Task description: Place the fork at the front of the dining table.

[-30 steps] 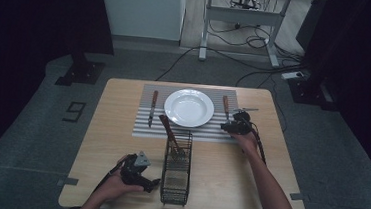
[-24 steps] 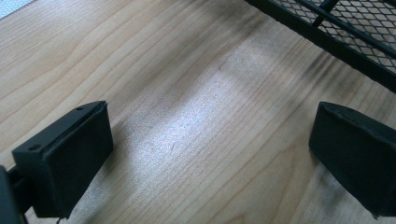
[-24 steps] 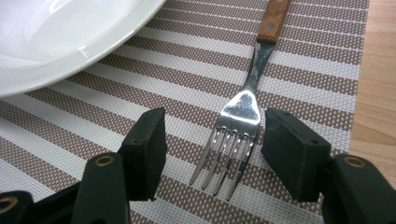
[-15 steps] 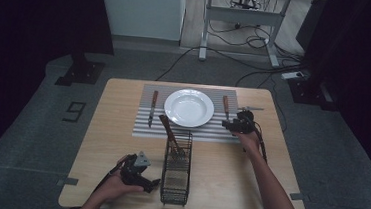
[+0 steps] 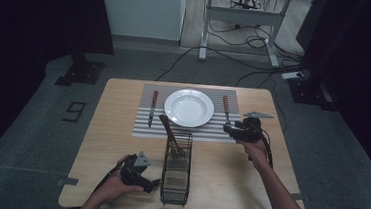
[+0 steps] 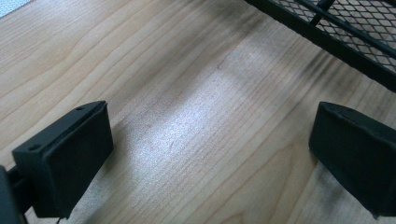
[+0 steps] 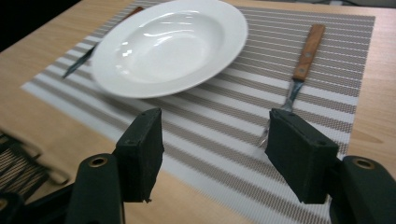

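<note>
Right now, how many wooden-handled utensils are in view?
3. A knife on the placemat left of the plate, a fork right of it, and one utensil standing in the mesh caddy. The caddy may hide more.

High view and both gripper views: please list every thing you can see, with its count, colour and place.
Plate: one, white, middle of the placemat.
Placemat: one, striped grey-white, far half of the table.
Knife: one, wooden handle, left of the plate.
Fork: one, wooden handle, right of the plate.
Wire basket: one, black, near middle; a wooden-handled utensil stands in it.
Table: one, light wood.
Left gripper: black, open, beside the basket.
Right gripper: black, open, empty, near the fork.
</note>
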Demonstrator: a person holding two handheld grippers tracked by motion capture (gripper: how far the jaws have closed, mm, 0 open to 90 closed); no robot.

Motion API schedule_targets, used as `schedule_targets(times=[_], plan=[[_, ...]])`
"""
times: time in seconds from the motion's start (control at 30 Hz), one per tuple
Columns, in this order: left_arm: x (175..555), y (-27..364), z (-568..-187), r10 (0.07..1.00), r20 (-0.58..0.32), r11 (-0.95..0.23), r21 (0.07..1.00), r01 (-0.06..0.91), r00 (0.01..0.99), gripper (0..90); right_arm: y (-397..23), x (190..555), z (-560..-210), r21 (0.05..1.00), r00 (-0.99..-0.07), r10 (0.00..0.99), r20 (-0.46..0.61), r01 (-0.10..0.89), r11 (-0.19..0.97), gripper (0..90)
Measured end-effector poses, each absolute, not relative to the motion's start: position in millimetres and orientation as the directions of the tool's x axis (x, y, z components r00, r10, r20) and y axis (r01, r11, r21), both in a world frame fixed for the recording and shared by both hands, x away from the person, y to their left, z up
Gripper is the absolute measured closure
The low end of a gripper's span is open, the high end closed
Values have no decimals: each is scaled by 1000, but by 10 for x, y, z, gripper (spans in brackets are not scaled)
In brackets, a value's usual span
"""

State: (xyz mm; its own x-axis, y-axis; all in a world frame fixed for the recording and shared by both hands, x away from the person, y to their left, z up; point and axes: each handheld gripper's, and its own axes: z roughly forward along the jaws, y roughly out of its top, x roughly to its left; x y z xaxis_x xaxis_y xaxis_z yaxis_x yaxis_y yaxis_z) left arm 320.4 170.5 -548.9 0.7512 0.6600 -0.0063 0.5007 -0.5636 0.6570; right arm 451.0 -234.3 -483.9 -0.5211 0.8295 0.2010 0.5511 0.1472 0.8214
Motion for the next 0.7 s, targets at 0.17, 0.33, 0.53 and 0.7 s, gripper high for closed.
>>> schedule_targets(times=[0.17, 0.33, 0.53, 0.7], plan=[[3204, 1705, -5489, 660, -6, -564, 657, 500, 751, 0, -2307, 4207, -4774, 844, -572, 801, 178, 508, 175, 364], [3203, 1705, -5489, 660, -6, -563, 657, 501, 751, 0, -2279, 3918, -4710, 864, -606, 778, 166, 469, 181, 365], [3204, 1706, -5489, 659, -5, -565, 656, 500, 752, 0, -2249, 3638, -4727, 869, -658, 734, 171, 452, 202, 364], [3204, 1706, -5488, 659, -5, -566, 656, 500, 752, 0, -2224, 3517, -4831, 853, -683, 709, 174, 464, 238, 364]])
